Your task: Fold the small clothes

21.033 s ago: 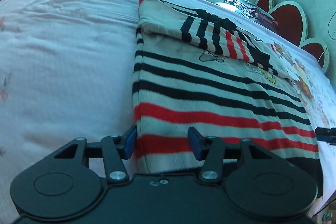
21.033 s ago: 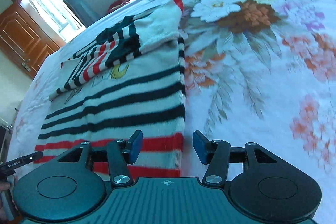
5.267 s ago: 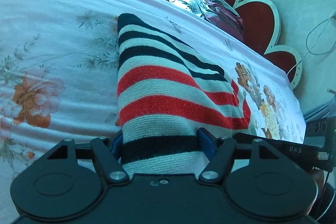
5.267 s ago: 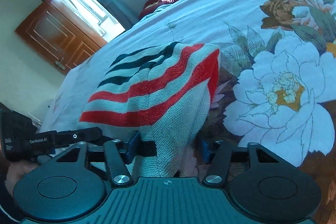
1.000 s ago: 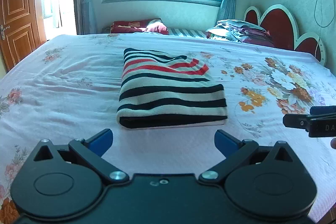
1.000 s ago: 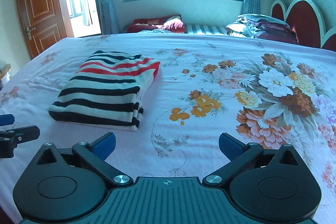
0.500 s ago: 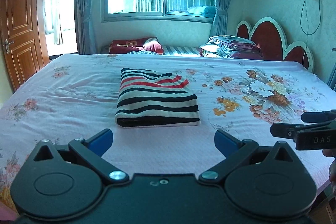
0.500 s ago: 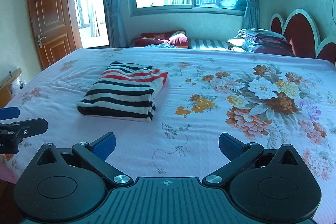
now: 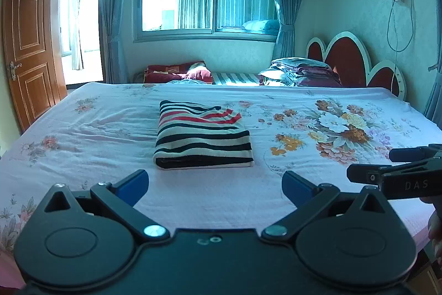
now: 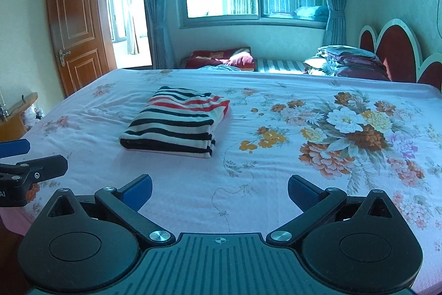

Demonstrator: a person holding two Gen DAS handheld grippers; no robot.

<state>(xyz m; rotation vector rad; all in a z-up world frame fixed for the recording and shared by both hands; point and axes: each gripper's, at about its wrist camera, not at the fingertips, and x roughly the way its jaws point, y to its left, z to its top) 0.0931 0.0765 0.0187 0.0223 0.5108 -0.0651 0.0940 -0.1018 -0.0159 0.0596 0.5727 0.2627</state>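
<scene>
A folded sweater with black, red and cream stripes (image 9: pixel 203 138) lies flat on the pink floral bed sheet (image 9: pixel 83 134), mid-bed. It also shows in the right wrist view (image 10: pixel 176 126), left of centre. My left gripper (image 9: pixel 215 184) is open and empty, held back over the bed's near edge, well short of the sweater. My right gripper (image 10: pixel 219 190) is open and empty, also back at the near edge. The right gripper shows at the right edge of the left wrist view (image 9: pixel 397 173); the left gripper shows at the left edge of the right wrist view (image 10: pixel 30 170).
A red headboard (image 9: pixel 356 60) stands at the right. Stacked bedding (image 9: pixel 301 72) and red pillows (image 9: pixel 176 71) lie at the far side under the window. A wooden door (image 10: pixel 74 29) stands open at the left. A small wooden stand (image 10: pixel 16 115) sits beside the bed.
Both grippers have pulled further back from the bed; the folded sweater looks smaller and lies still. Both stay open.
</scene>
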